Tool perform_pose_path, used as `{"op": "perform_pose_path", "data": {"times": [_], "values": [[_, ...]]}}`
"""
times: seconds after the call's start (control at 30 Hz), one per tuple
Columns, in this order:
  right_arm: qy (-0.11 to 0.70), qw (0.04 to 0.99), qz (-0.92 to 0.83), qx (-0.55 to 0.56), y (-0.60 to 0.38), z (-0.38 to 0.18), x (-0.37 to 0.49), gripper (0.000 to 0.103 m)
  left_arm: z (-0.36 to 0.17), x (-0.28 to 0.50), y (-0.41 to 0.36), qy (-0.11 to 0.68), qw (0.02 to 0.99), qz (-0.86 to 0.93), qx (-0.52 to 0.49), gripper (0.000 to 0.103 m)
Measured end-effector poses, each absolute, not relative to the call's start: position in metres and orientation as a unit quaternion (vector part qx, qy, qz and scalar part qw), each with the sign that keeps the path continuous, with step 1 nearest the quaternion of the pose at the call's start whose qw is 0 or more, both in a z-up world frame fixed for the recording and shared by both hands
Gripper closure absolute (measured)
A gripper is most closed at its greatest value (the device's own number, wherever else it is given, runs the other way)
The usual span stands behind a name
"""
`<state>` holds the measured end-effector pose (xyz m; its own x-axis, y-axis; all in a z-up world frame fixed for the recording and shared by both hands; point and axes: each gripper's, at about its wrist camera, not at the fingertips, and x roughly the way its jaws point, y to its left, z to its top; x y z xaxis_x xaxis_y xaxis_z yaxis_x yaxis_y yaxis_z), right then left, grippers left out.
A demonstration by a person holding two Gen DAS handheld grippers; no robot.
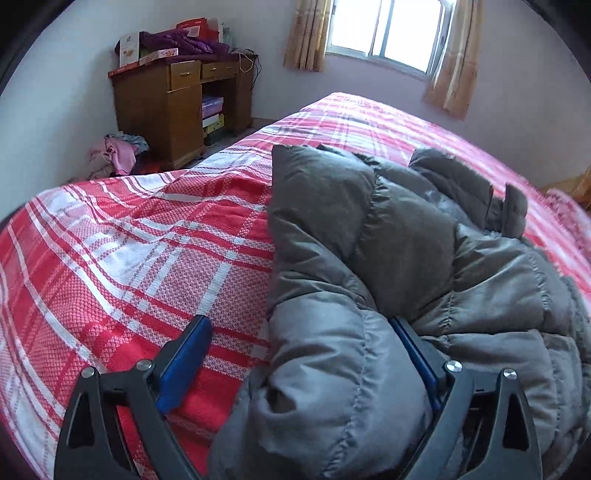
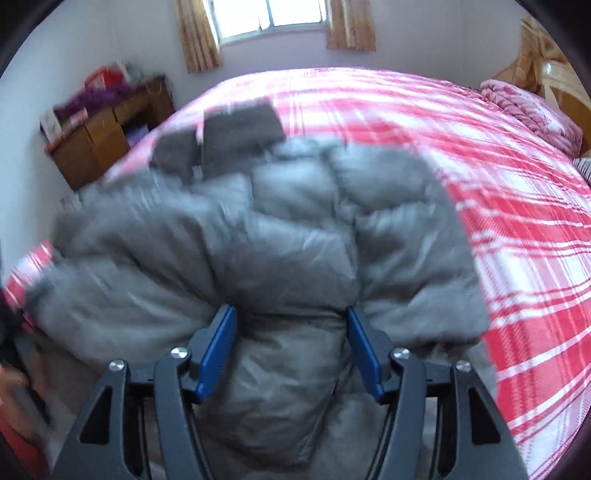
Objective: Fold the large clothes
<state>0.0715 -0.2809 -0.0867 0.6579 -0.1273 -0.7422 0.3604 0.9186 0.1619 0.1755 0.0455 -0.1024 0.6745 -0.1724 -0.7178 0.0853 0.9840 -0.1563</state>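
A grey puffer jacket (image 1: pixel 406 240) lies bunched on a red and white plaid bedspread (image 1: pixel 129 258). My left gripper (image 1: pixel 297 319) is open wide at the jacket's near left edge. Its left finger (image 1: pixel 184 362) hangs over bare bedspread and its right finger (image 1: pixel 413 350) rests against a padded fold. In the blurred right wrist view the jacket (image 2: pixel 258 229) fills the middle of the bed (image 2: pixel 517 221). My right gripper (image 2: pixel 290 309) stands open about halfway, with a flat fold of the jacket lying between its blue pads (image 2: pixel 218 350).
A wooden desk (image 1: pixel 177 107) piled with boxes and purple cloth stands against the far left wall, with a heap of clothes (image 1: pixel 114 153) on the floor beside it. A curtained window (image 1: pixel 384 33) is behind the bed. A pink blanket (image 2: pixel 532 107) lies at the far right corner.
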Motion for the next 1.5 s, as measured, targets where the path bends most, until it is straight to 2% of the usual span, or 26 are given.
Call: {"op": "perform_pose_path", "data": {"times": [0.07,0.13,0.17,0.27,0.4,0.53,0.57,0.63,0.7,0.73,0.8,0.93,1.0,1.07,1.13,1.2,1.27,1.37,1.5], "values": [[0.364,0.908,-0.139,0.155,-0.286,-0.059,0.078,0.035,-0.102,0.173,0.050,0.392,0.914,-0.076,-0.070,0.008],[0.355,0.910,-0.142,0.159,-0.293,-0.030,0.102,0.013,-0.100,0.171,0.051,0.389,0.915,-0.077,-0.076,0.008],[0.356,0.908,-0.133,0.178,-0.302,-0.017,0.127,0.010,-0.100,0.170,0.051,0.388,0.915,-0.076,-0.077,0.008],[0.368,0.891,-0.122,0.237,-0.325,-0.011,0.187,0.009,-0.100,0.170,0.052,0.387,0.916,-0.077,-0.078,0.008],[0.410,0.840,-0.157,0.320,-0.358,-0.036,0.277,0.009,-0.101,0.170,0.052,0.386,0.916,-0.078,-0.079,0.008],[0.454,0.802,-0.175,0.347,-0.368,-0.066,0.321,0.009,-0.102,0.172,0.050,0.387,0.916,-0.074,-0.073,0.008],[0.459,0.794,-0.170,0.361,-0.371,-0.074,0.328,0.011,-0.102,0.172,0.051,0.387,0.916,-0.075,-0.075,0.008],[0.474,0.788,-0.155,0.362,-0.370,-0.083,0.331,0.029,-0.102,0.173,0.051,0.387,0.916,-0.075,-0.078,0.008],[0.497,0.788,-0.141,0.333,-0.365,-0.086,0.327,0.062,-0.102,0.173,0.051,0.387,0.916,-0.075,-0.078,0.008],[0.505,0.792,-0.139,0.314,-0.362,-0.084,0.324,0.074,-0.102,0.173,0.051,0.386,0.916,-0.075,-0.078,0.008],[0.506,0.808,-0.134,0.271,-0.356,-0.077,0.300,0.077,-0.102,0.173,0.051,0.387,0.916,-0.075,-0.078,0.008],[0.493,0.818,-0.133,0.265,-0.368,-0.075,0.250,0.081,-0.102,0.173,0.051,0.387,0.916,-0.075,-0.078,0.008],[0.495,0.810,-0.144,0.279,-0.382,-0.094,0.222,0.081,-0.102,0.173,0.051,0.387,0.916,-0.075,-0.076,0.008],[0.490,0.805,-0.139,0.305,-0.393,-0.118,0.209,0.085,-0.102,0.173,0.049,0.389,0.916,-0.071,-0.070,0.008],[0.418,0.846,-0.114,0.312,-0.397,-0.129,0.189,0.087,-0.101,0.173,0.048,0.391,0.916,-0.068,-0.063,0.008],[0.370,0.887,-0.116,0.250,-0.379,-0.132,0.175,0.087,-0.096,0.171,0.044,0.396,0.915,-0.064,-0.044,0.008],[0.369,0.892,-0.135,0.225,-0.371,-0.128,0.173,0.086,-0.070,0.163,0.034,0.382,0.921,-0.077,-0.014,0.008],[0.375,0.894,-0.145,0.198,-0.363,-0.126,0.175,0.085,-0.012,0.164,0.019,0.333,0.933,-0.132,-0.028,0.008],[0.373,0.896,-0.148,0.190,-0.362,-0.124,0.170,0.084,0.050,0.216,-0.025,0.315,0.934,-0.162,-0.038,0.008]]}}
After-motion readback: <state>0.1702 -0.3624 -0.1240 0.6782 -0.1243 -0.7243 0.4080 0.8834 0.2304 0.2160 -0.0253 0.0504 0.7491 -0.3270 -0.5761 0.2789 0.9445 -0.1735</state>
